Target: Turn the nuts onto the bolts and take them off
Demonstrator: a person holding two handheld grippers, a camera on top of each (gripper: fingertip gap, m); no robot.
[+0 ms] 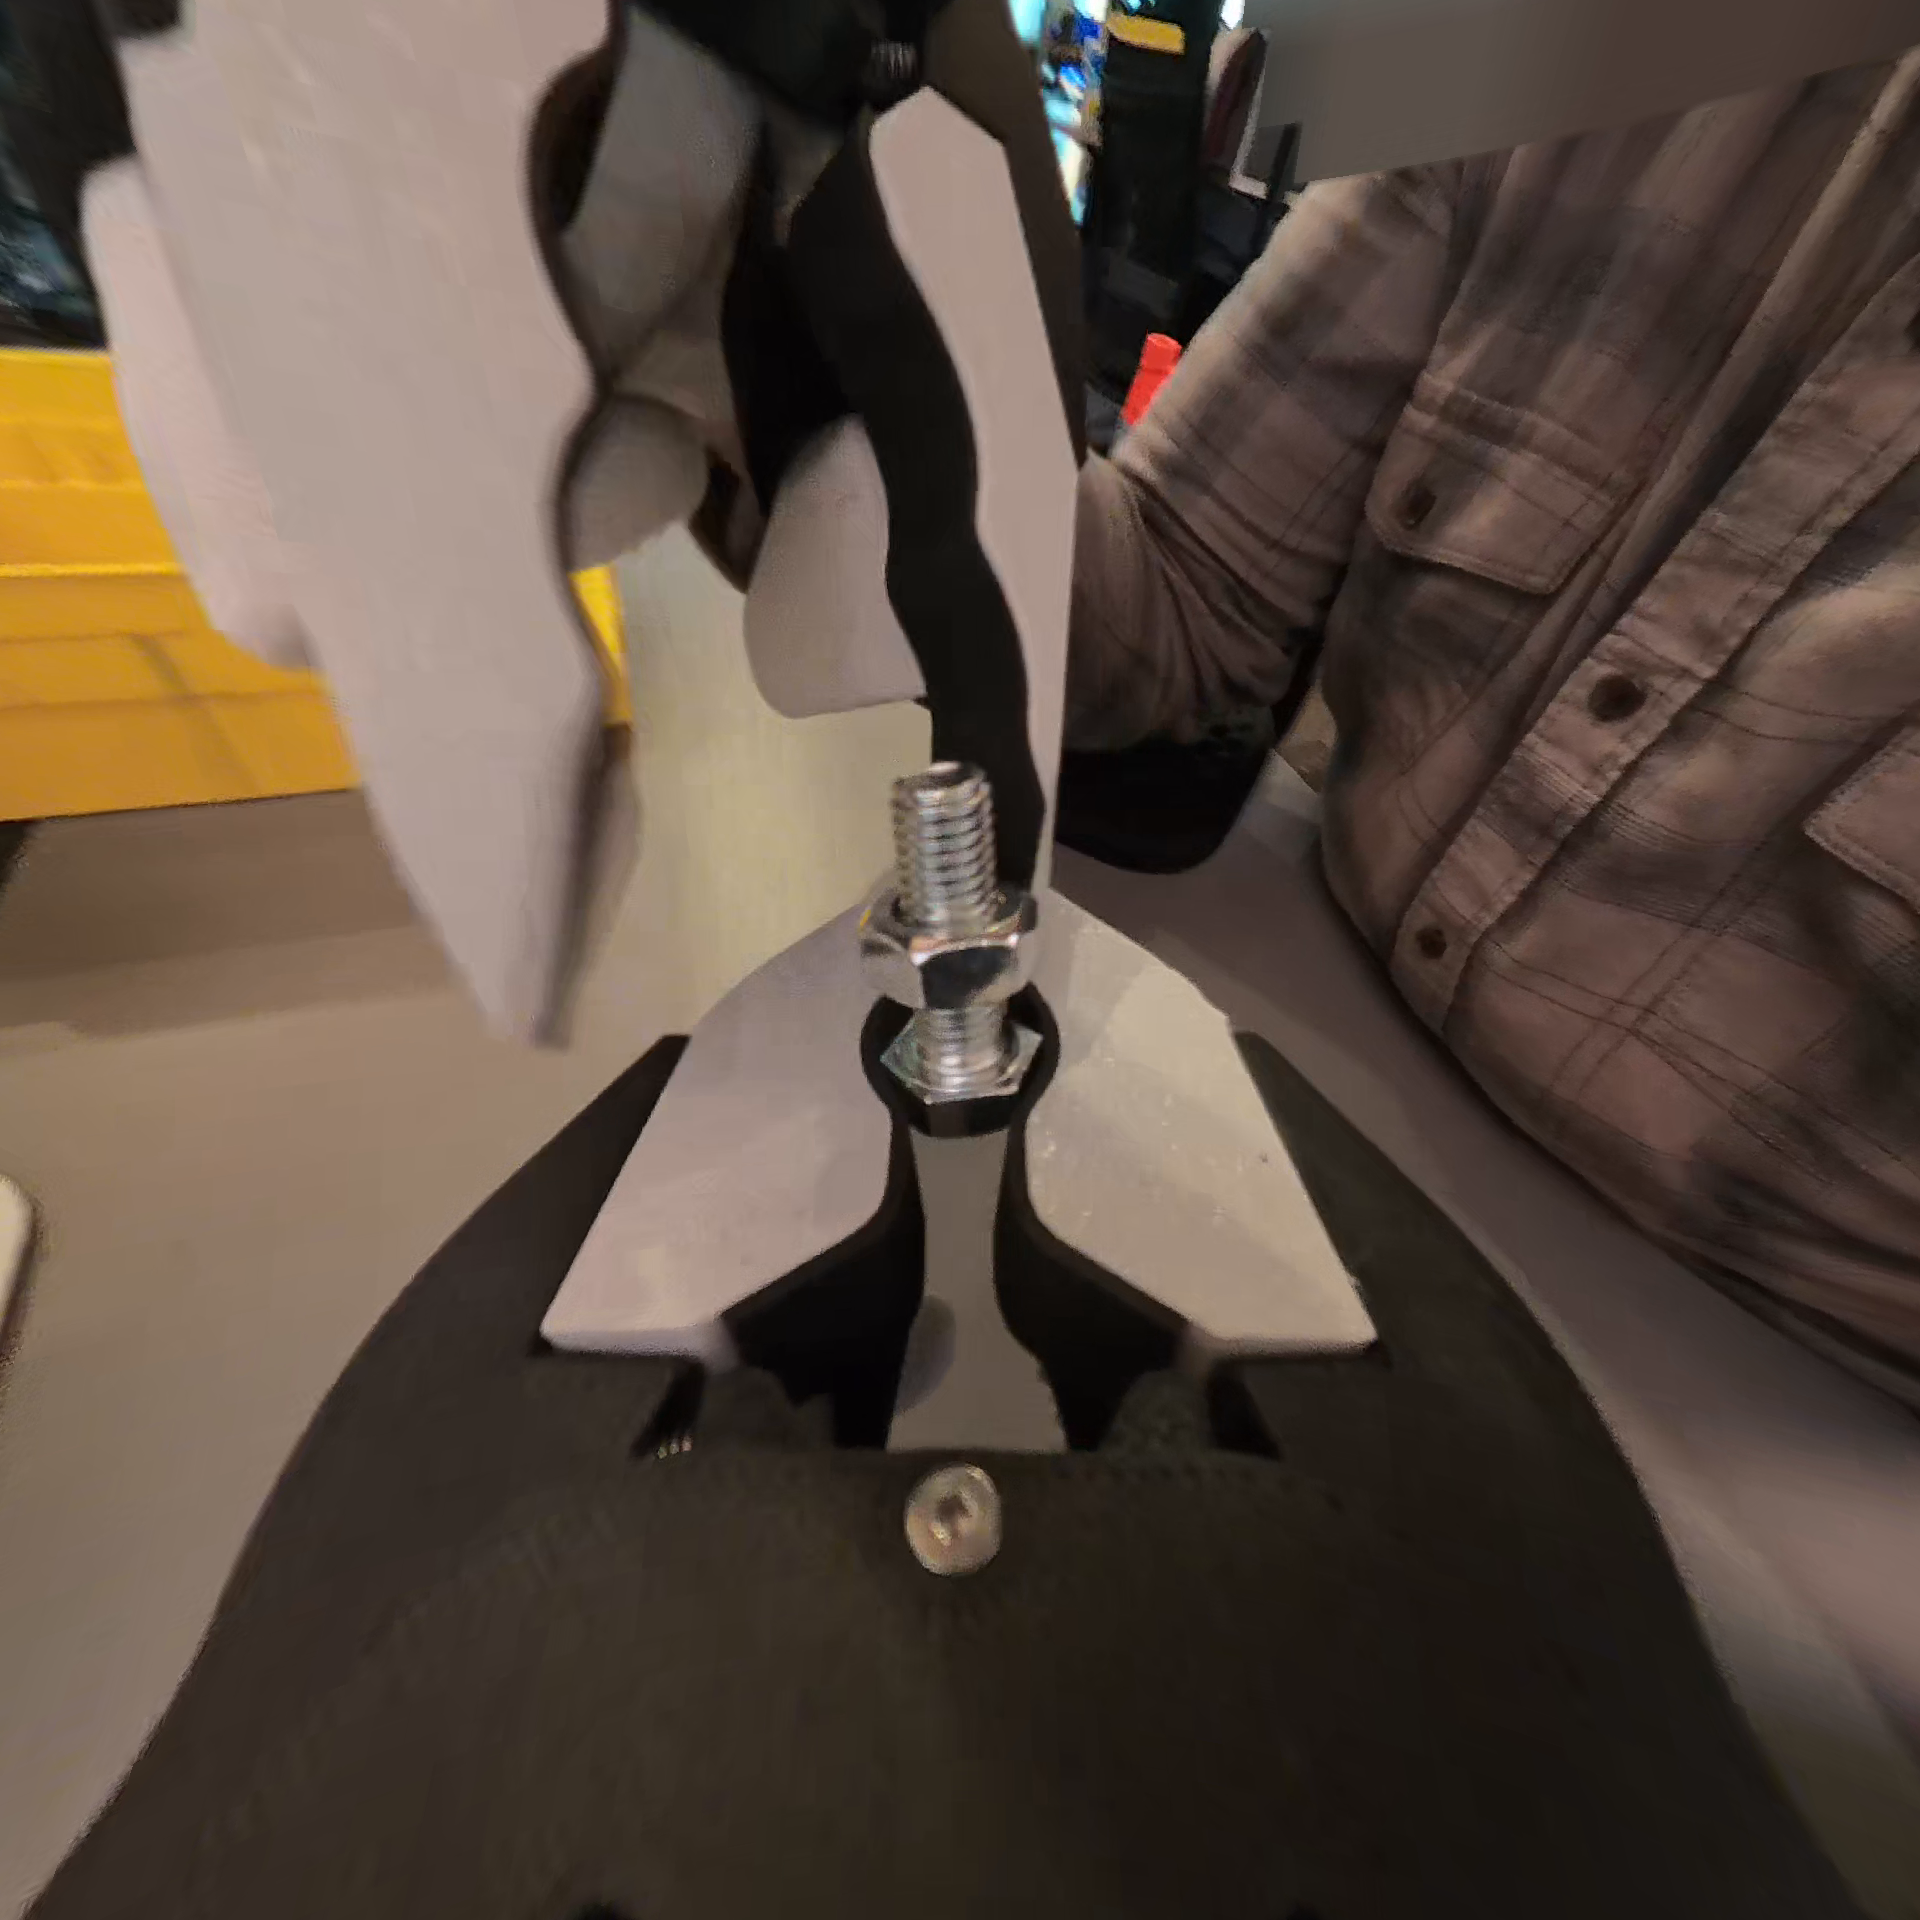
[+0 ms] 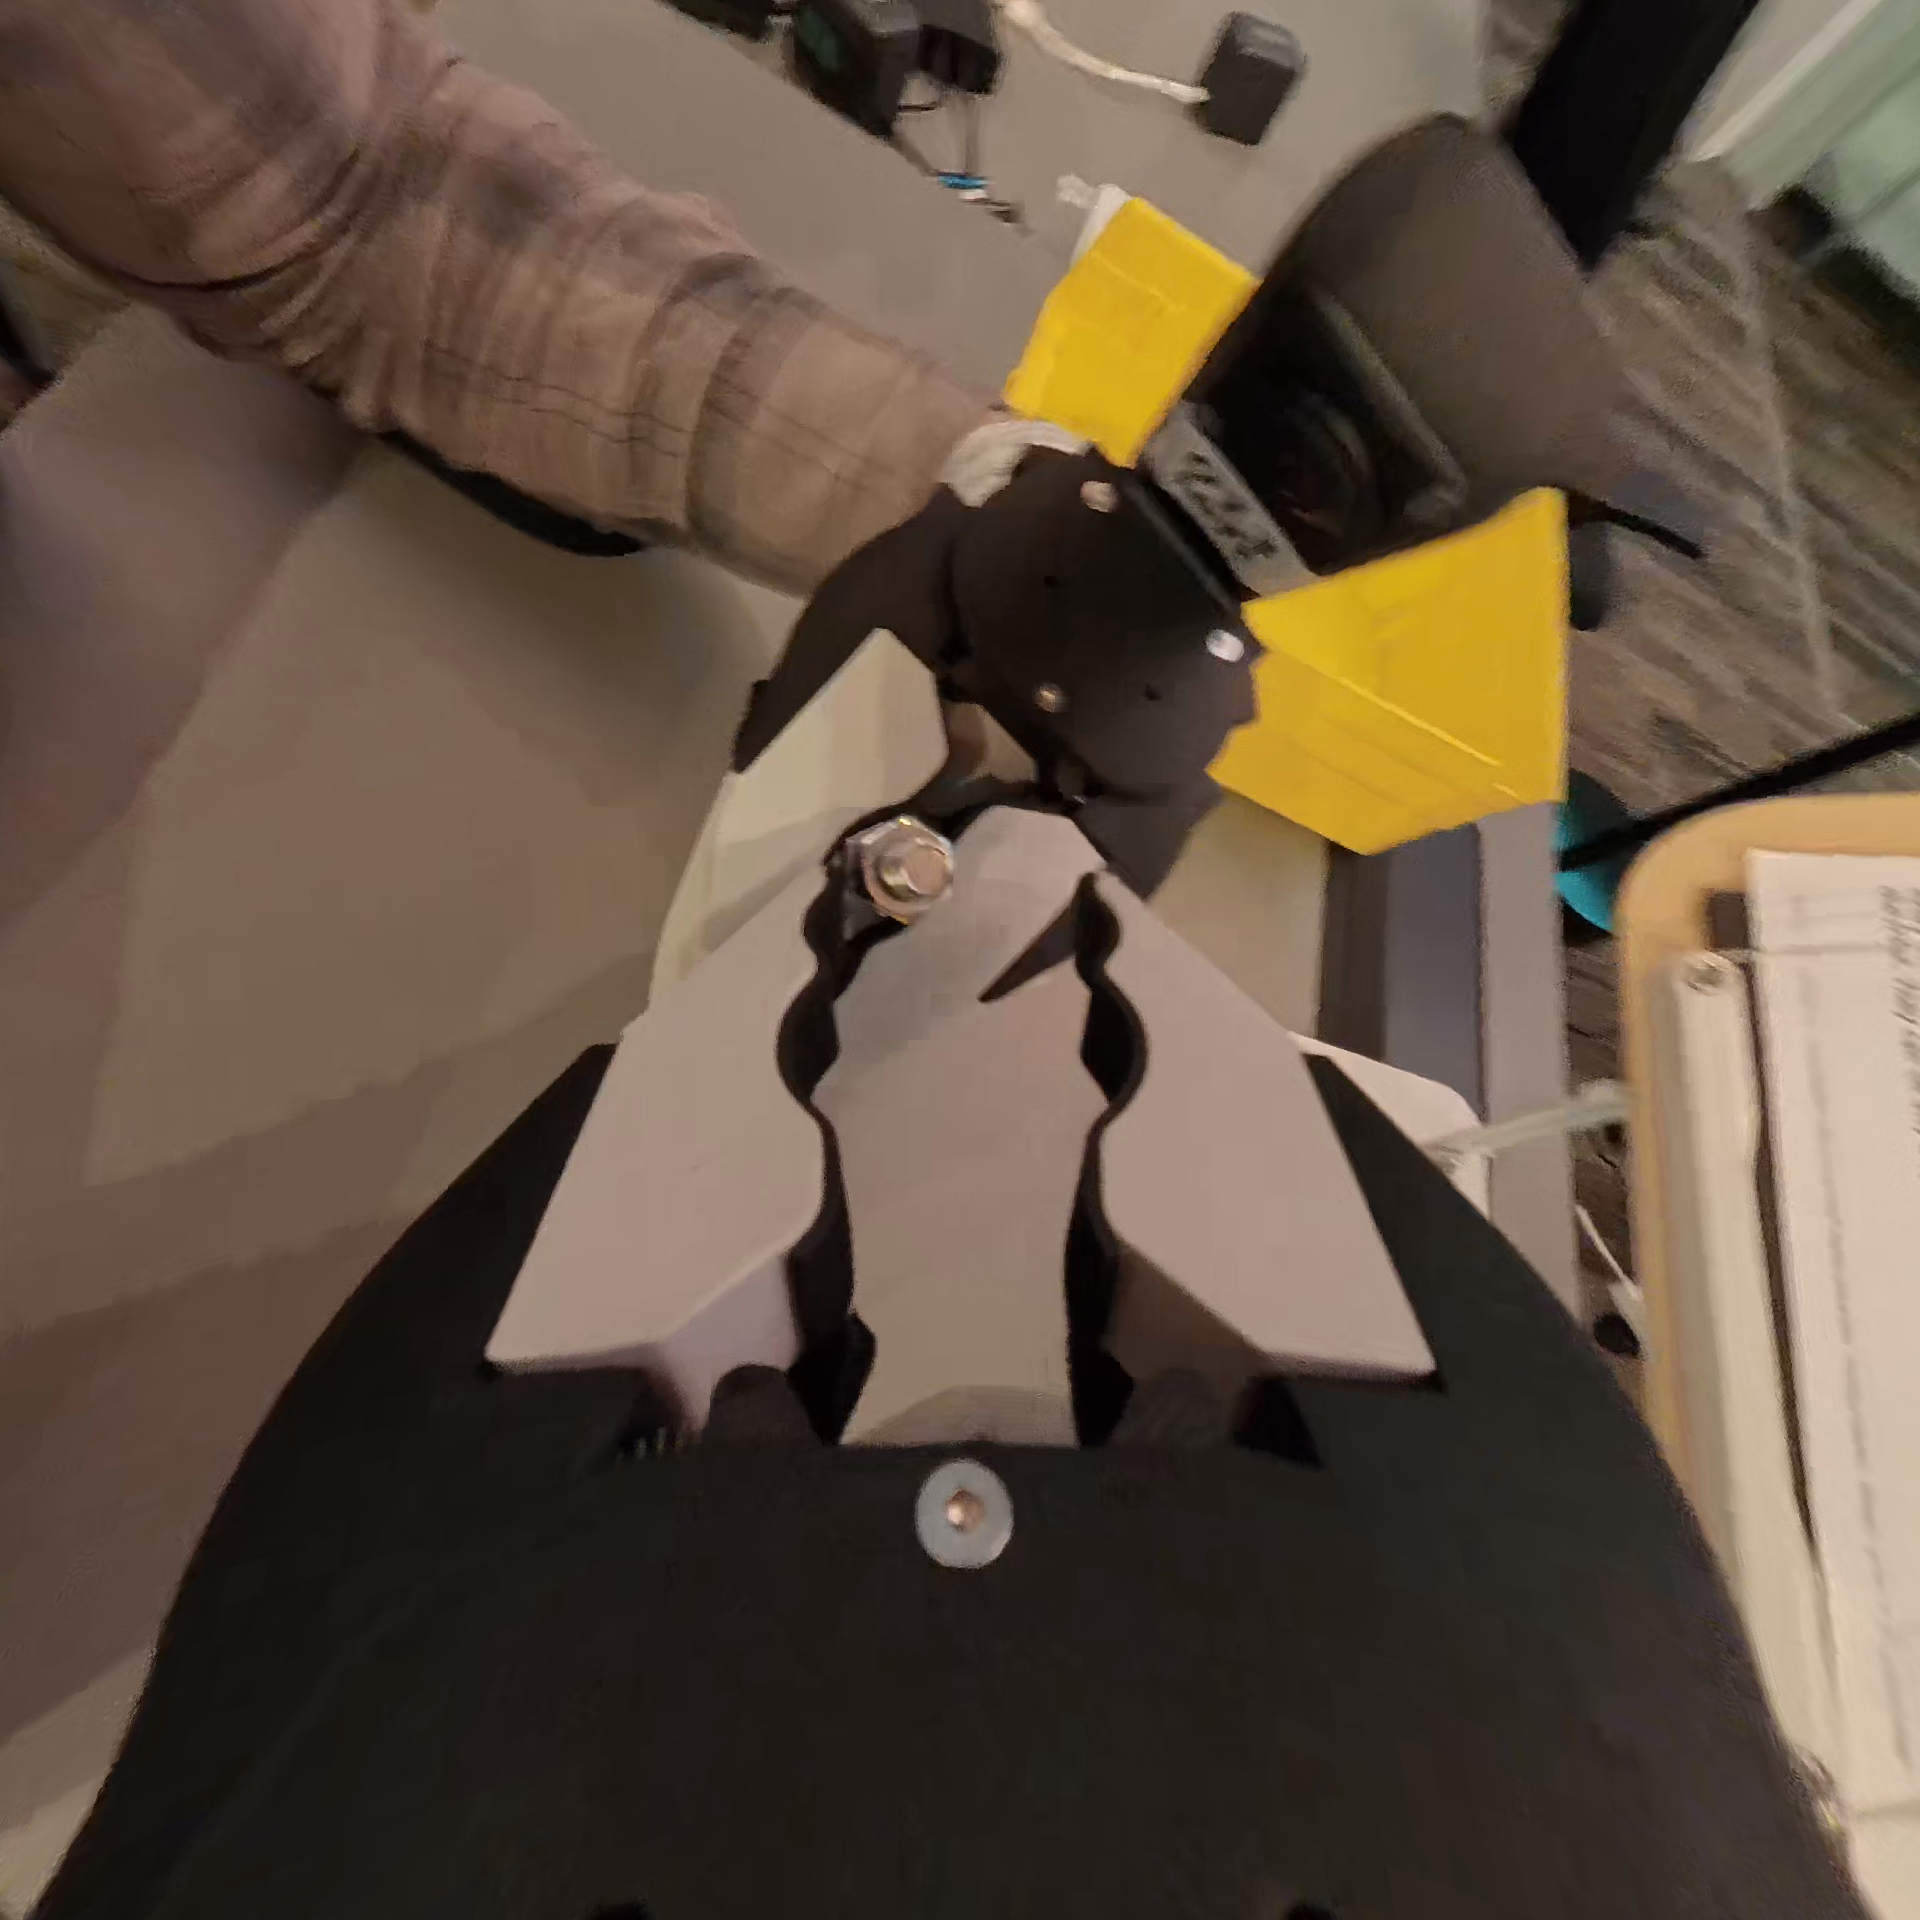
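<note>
Your left gripper (image 1: 961, 1049) has its jaws squeezed tight around the head of the bolt (image 1: 943, 831), so the bolt stands straight up out of the tips. The shiny nut (image 1: 948, 951) sits partway down the threads, a little above the bolt's head, with bare thread showing above it. Your right gripper (image 2: 997, 914) comes at the bolt from above, and its jaws are spread apart. In the right wrist view, the nut (image 2: 894, 873) is next to the tip of the left finger (image 2: 727, 1122), and the other finger is off to the side. In the left wrist view, one dark finger edge (image 1: 977, 623) seems to touch the nut, but the picture is blurry there, so it is hard to be sure. Your plaid sleeve (image 1: 1558, 623) is close behind, over the grey bench (image 2: 312, 831). Some papers (image 2: 1839, 1195) lie on a tan board on your right.
</note>
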